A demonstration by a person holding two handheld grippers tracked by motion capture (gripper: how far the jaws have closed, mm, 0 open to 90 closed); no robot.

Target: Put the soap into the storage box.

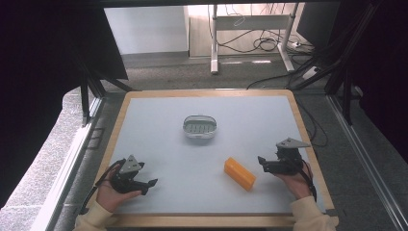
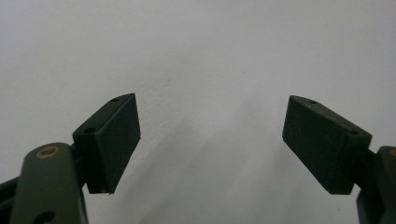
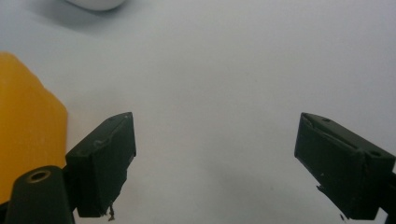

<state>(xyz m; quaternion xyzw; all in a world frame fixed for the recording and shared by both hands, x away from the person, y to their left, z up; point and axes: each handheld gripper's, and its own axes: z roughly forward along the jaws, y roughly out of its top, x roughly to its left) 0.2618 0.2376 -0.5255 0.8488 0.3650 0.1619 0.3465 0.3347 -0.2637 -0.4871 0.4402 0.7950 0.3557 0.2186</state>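
Right gripper [image 1: 263, 162]: jaws apart, empty, near tabletop [image 1: 159, 144] right edge. Orange block [image 1: 239, 173] alongside: likely rigid, light, smooth; grip across narrow sides.

One orange soap bar [image 1: 239, 173] at five o'clock, one oval soap dish [image 1: 199, 127] at centre, two handheld grippers.

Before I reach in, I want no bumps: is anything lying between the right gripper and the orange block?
Nothing visible. Only bare table top separates the open right gripper from the orange block; the oval dish sits farther back.
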